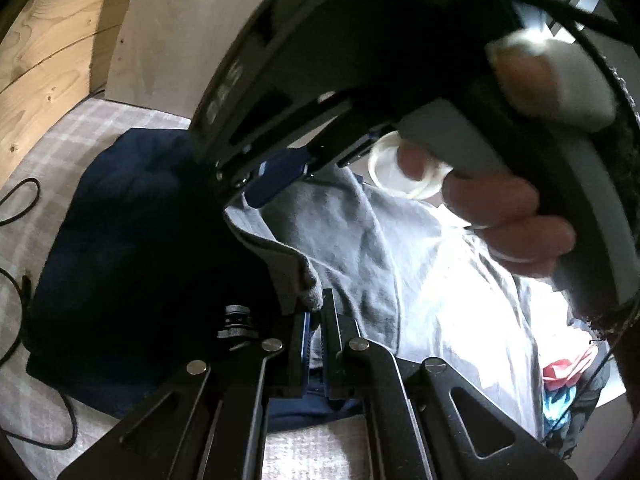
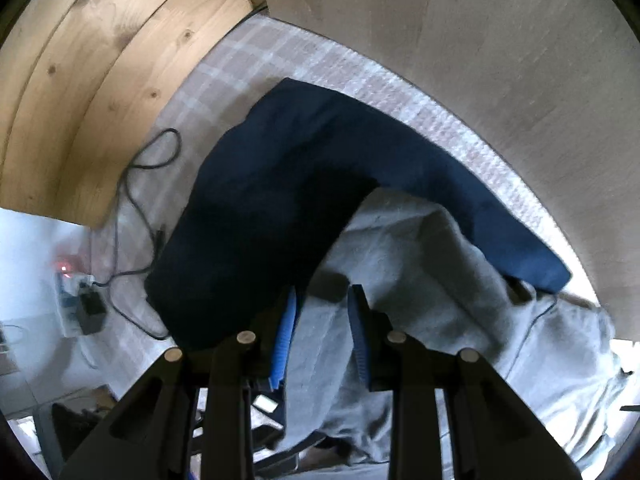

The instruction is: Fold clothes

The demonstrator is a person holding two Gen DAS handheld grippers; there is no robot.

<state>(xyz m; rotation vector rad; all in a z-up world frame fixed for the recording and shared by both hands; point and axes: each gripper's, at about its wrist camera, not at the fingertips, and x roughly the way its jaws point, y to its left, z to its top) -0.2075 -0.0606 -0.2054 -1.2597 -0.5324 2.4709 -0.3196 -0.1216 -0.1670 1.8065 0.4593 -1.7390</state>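
Grey garment (image 1: pixel 360 248) hem is pinched by left gripper (image 1: pixel 318 312) fingers at 12 o'clock, while right gripper (image 2: pixel 322 300) fingers are parted, cloth unclamped between them.

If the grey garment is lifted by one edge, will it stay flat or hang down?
Probably it hangs limp: the grey garment already lies in soft folds and drapes from the left hand-held gripper pinching its edge. It likely slides little, since it looks like matte knit cloth on the checked cover.
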